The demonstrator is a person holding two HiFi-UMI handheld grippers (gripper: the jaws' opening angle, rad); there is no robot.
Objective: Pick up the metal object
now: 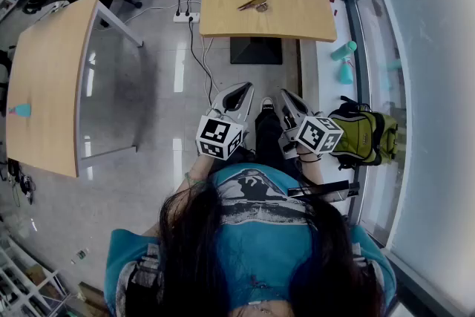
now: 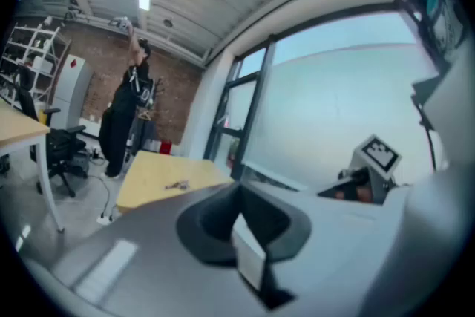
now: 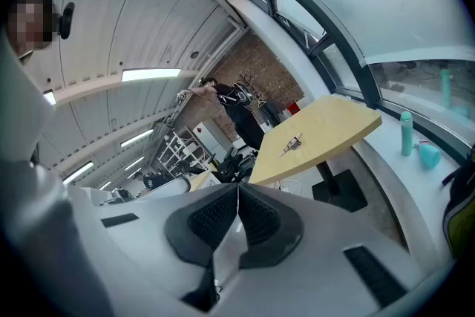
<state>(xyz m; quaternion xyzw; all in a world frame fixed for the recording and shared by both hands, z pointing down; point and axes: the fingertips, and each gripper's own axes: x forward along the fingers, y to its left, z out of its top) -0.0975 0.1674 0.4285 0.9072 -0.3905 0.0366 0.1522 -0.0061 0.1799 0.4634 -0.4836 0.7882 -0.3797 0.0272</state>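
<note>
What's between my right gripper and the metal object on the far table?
Head view: only floor, the table's dark base plate and bare tabletop lie between the right gripper and the metal object.

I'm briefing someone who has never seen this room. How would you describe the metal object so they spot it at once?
Find the wooden table straight ahead, beside the window wall. The metal object lies near its middle: slim, elongated, and the only thing on that tabletop.
</note>
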